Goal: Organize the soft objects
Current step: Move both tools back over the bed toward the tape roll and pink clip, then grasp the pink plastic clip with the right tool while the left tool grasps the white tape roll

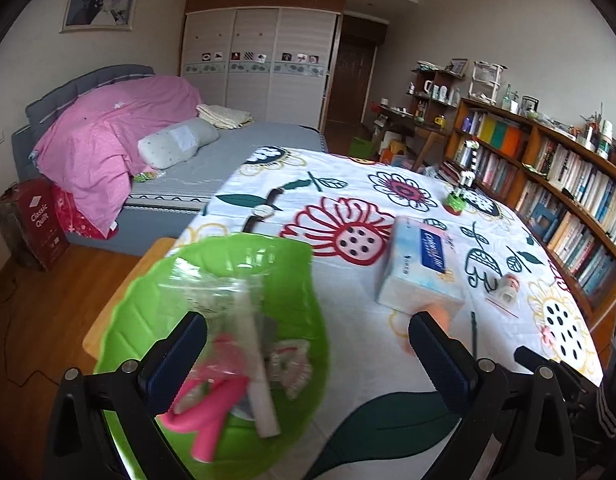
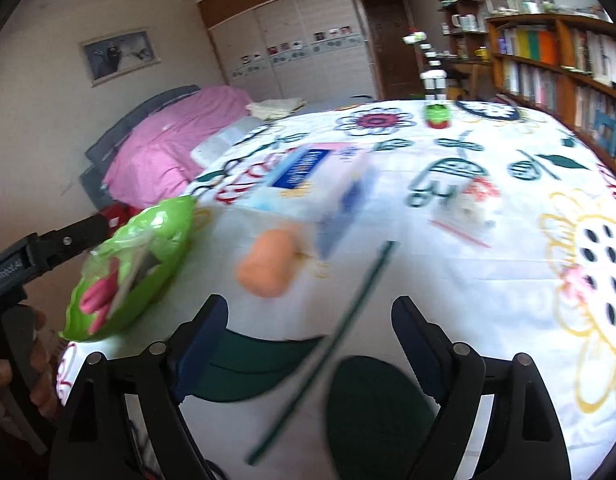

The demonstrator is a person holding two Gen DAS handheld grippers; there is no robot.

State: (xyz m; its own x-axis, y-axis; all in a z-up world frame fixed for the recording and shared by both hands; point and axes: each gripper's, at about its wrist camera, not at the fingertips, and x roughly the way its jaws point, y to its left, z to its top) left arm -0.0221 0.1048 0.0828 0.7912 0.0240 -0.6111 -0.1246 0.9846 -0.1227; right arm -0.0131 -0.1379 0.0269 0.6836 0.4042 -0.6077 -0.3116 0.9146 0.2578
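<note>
A bedroom in a home is shown. A bed (image 1: 212, 168) with a grey padded headboard is seen against the far wall, piled with a pink quilt (image 1: 108, 136) and a bolster pillow (image 1: 176, 142). A framed portrait (image 1: 99, 5) is hung above it. A wardrobe (image 1: 260, 64) with 3 sliding doors is set beside a dark wooden door (image 1: 353, 80). Low bookshelves (image 1: 547, 184) packed with books are ranged along the right-hand wall, and a table is covered by a flowered cloth (image 1: 387, 208).
</note>
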